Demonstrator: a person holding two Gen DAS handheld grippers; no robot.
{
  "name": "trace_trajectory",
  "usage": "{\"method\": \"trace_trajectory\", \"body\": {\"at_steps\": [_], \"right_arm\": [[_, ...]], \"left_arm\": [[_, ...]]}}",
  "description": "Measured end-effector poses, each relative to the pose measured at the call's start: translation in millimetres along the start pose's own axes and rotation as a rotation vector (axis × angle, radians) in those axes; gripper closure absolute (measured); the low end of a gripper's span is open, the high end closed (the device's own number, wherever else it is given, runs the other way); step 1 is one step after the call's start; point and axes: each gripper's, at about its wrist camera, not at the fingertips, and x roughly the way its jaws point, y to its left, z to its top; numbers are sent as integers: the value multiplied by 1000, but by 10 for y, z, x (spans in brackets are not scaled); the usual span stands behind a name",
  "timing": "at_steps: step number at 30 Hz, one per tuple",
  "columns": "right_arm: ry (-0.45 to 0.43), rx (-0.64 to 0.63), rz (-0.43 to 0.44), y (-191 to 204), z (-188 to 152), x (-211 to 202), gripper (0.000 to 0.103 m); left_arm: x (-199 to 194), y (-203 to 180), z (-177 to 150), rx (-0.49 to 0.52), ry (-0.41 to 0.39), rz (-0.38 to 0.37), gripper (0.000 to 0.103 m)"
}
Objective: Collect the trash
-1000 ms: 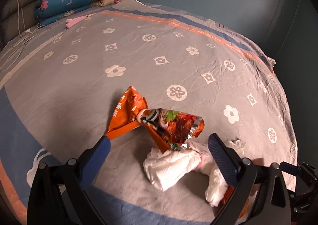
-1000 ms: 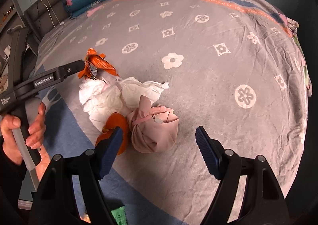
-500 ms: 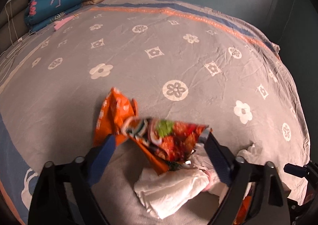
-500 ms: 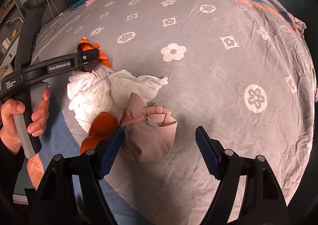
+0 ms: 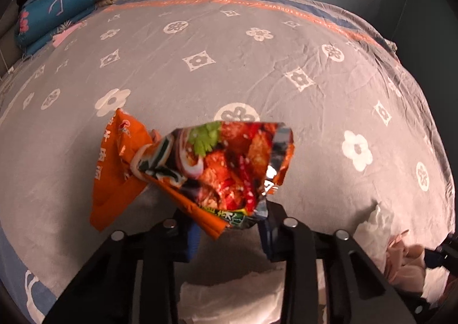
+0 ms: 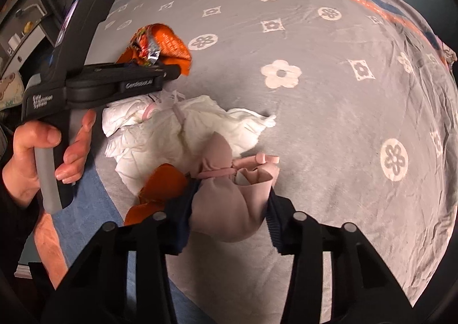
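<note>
A crumpled, colourful snack wrapper [image 5: 223, 164] stands up in the left wrist view, joined to an orange wrapper [image 5: 114, 169] on the bed. My left gripper [image 5: 229, 226] has its jaws closing, and the pads press on the wrapper's lower edge. From the right wrist view, the left gripper [image 6: 171, 71] reaches the wrapper [image 6: 160, 43] from the left. My right gripper [image 6: 229, 209] is also closing, its pads squeezing a tied pink bag [image 6: 226, 204]. White tissue [image 6: 183, 129] lies between the two, with an orange scrap [image 6: 160, 189] beside the pink bag.
The grey flowered bedsheet [image 5: 257, 66] covers the whole bed and drops off at the right edge. Folded blue and beige bedding [image 5: 57, 9] is stacked at the far left. A person's hand [image 6: 34, 146] holds the left gripper's handle. Shelves [image 6: 17, 23] stand beyond the bed.
Both grippers have moved in and down over the trash. The left jaws narrowed from wide onto the snack wrapper. The right jaws narrowed onto the pink bag.
</note>
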Motion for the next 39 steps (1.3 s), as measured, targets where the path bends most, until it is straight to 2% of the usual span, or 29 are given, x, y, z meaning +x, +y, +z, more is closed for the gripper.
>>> {"method": "trace_trajectory", "body": {"at_steps": [2, 4, 7, 15, 27, 38, 39], "right_arm": [[1, -1, 0, 11, 10, 0, 64], [3, 1, 3, 16, 19, -5, 65], [-1, -5, -2, 25, 12, -9, 67], [-16, -2, -3, 41, -27, -48, 72], [-38, -1, -19, 76, -66, -143, 79], [-57, 5, -10, 90, -115, -331, 80], [-56, 8, -9, 87, -120, -341, 80]], "left_arm": [[7, 59, 32, -29, 1, -19, 84], [-5, 105, 43, -54, -5, -40, 97], [-23, 121, 36, -56, -21, -34, 102], [-294, 191, 24, -64, -99, -50, 103], [-771, 356, -58, -114, -186, -144, 103], [-981, 281, -86, -89, -194, -177, 103], [-973, 266, -70, -92, -189, -172, 99]]}}
